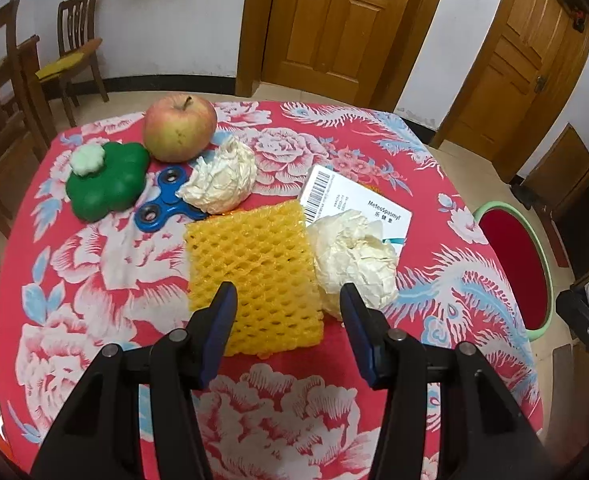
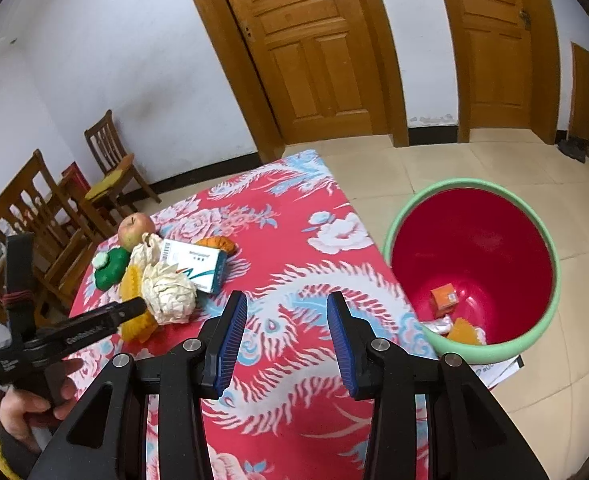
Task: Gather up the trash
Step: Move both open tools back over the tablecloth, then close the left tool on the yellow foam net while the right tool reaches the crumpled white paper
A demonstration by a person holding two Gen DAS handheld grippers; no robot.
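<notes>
On the red floral table lie a yellow foam fruit net [image 1: 254,272], two crumpled white paper wads, one near [image 1: 354,264] and one far [image 1: 222,176], and a white medicine box [image 1: 354,208]. My left gripper [image 1: 288,300] is open, its jaws hovering over the net's near edge, empty. My right gripper [image 2: 286,308] is open and empty above the table's right part. The near wad [image 2: 170,292], box [image 2: 198,266] and net [image 2: 130,280] also show in the right wrist view. The red bin with a green rim [image 2: 534,332] stands on the floor to the right, holding some trash.
An apple [image 1: 178,128], a green toy [image 1: 106,180] and a blue fidget spinner [image 1: 166,200] sit at the far left of the table. An orange object [image 2: 218,244] lies behind the box. Wooden chairs [image 1: 74,52] stand left; doors behind.
</notes>
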